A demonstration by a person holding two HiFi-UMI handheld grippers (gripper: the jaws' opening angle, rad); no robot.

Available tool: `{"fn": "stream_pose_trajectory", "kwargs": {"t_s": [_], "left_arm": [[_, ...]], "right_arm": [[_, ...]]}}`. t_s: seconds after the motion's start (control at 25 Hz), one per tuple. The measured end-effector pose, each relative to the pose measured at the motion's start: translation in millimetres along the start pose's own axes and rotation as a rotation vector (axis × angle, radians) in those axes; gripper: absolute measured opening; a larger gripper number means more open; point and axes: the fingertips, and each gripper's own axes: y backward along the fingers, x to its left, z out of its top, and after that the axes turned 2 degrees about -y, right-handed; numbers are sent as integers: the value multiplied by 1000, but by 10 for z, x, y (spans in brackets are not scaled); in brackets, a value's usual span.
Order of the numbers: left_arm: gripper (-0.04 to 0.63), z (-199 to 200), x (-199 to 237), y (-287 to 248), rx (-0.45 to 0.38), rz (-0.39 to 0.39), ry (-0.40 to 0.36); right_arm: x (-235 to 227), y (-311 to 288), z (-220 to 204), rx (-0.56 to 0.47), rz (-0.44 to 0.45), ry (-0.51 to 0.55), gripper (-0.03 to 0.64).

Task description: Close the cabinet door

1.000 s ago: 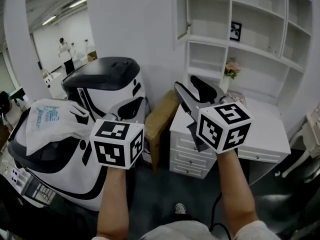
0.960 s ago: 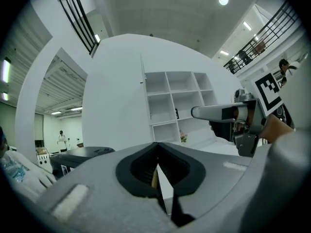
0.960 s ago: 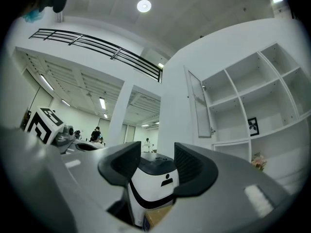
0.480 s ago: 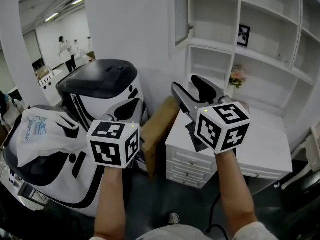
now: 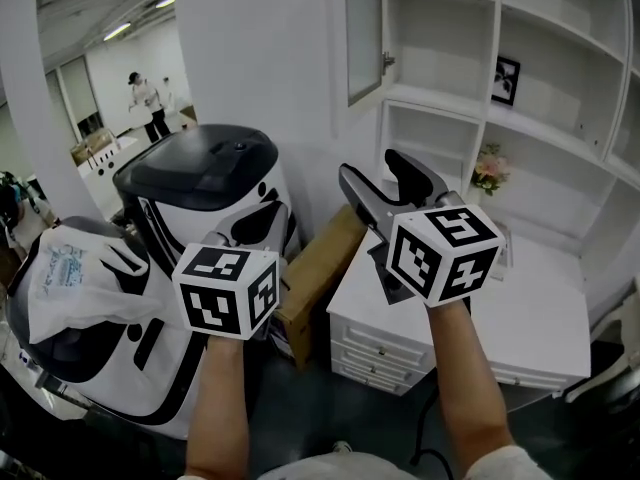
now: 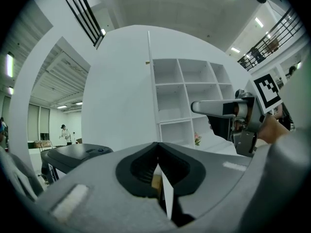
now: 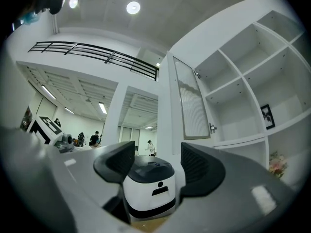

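The white cabinet door (image 5: 364, 33) with a ribbed glass pane stands swung open at the left end of the shelf unit (image 5: 440, 98); it also shows in the right gripper view as the door (image 7: 191, 101). My right gripper (image 5: 372, 170) is held below it, apart from it and pointing up at it. Its jaws are opening and nothing lies between them (image 7: 155, 161). My left gripper (image 5: 235, 240) sits lower left, its jaws shut together and empty (image 6: 158, 152). In the left gripper view the door (image 6: 148, 81) is edge-on.
A large white-and-black machine (image 5: 200, 188) stands left of the cabinet, with a plastic bag (image 5: 70, 273) on a second one. A cardboard box (image 5: 320, 268) leans against the white drawer unit (image 5: 400, 353). Flowers (image 5: 488, 168) and a picture frame (image 5: 505, 80) sit on shelves. People stand far off.
Both grippers and the head camera have drawn closer to the cabinet; the open door and shelves appear larger and the door lower in the head view.
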Motion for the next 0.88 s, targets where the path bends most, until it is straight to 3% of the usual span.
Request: {"fn": "stream_pose_trajectory", "kwargs": {"t_s": [0.48, 0.88], "left_arm": [[-3, -68, 53, -352, 11, -10, 4], [-3, -18, 395, -880, -25, -86, -1]], "right_arm": [[-252, -277, -71, 6, 1, -10, 293], [-422, -793, -54, -15, -58, 2, 299]]}}
